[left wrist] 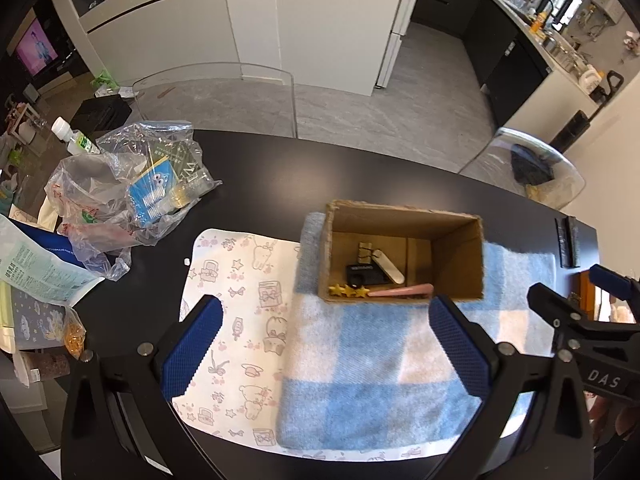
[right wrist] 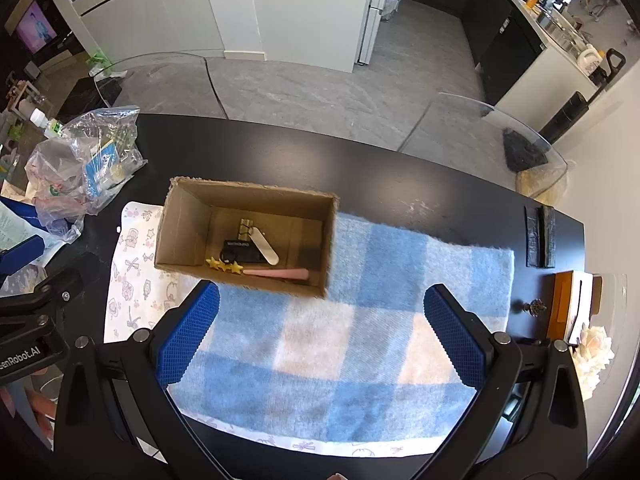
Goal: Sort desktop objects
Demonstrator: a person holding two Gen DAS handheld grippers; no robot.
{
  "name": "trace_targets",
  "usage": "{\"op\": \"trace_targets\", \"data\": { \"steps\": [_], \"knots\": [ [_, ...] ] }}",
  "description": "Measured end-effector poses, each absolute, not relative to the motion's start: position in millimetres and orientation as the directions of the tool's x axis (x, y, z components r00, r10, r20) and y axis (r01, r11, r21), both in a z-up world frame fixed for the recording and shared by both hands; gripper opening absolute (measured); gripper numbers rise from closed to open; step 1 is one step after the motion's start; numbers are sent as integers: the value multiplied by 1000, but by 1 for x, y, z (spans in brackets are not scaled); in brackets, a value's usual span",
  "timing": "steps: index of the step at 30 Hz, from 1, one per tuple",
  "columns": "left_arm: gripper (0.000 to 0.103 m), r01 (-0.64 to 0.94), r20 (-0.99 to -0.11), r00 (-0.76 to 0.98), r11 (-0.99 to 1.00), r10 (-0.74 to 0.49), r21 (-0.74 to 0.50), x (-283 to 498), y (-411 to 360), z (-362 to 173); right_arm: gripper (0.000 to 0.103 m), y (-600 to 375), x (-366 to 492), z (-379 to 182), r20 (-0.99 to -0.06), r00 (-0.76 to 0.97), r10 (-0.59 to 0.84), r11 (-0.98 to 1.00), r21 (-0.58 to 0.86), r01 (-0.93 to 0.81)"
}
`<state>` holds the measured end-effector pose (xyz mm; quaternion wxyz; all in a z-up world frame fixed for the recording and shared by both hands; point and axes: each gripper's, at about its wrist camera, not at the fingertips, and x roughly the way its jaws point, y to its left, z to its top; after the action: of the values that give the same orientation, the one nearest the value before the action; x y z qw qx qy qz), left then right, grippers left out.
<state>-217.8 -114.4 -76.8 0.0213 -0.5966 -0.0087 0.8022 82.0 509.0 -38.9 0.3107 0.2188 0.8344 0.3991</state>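
Note:
An open cardboard box [left wrist: 456, 256] [right wrist: 180, 224] stands on a blue-and-white checked towel [left wrist: 360, 368] [right wrist: 340, 344]. Inside lie a black USB stick [left wrist: 366, 274] [right wrist: 240, 249], a white nail file [left wrist: 389, 267] [right wrist: 267, 247], a yellow star hair clip [left wrist: 349, 291] [right wrist: 225, 266], a pink clip [left wrist: 402, 290] [right wrist: 278, 274] and a small metal piece [left wrist: 365, 249] [right wrist: 246, 225]. My left gripper [left wrist: 326, 320] is open and empty above the towel, in front of the box. My right gripper [right wrist: 322, 310] is open and empty, to the box's right front.
A patterned white sheet [left wrist: 240, 300] [right wrist: 132, 280] lies under the towel on the black table [left wrist: 260, 168] [right wrist: 400, 176]. Plastic bags with packets [left wrist: 128, 188] [right wrist: 84, 164] sit at the left. Two black strips [right wrist: 540, 236], a wooden item [right wrist: 568, 304] and a white flower [right wrist: 596, 348] are at the right.

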Motion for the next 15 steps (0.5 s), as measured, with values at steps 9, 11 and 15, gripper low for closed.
{"op": "trace_targets", "data": {
  "steps": [9, 11, 15],
  "knots": [
    [103, -99, -953, -291, -993, 86, -59, -186, -45, -52, 103, 415, 73, -69, -377, -715, 589, 654, 742, 148],
    [103, -114, -950, -296, -991, 95, -63, -177, -31, -45, 103, 393, 72, -74, -384, -712, 587, 666, 730, 155],
    [103, -134, -946, -307, -989, 103, -64, -154, -10, -29, 103, 352, 73, -70, -403, -694, 597, 674, 721, 161]
  ]
}}
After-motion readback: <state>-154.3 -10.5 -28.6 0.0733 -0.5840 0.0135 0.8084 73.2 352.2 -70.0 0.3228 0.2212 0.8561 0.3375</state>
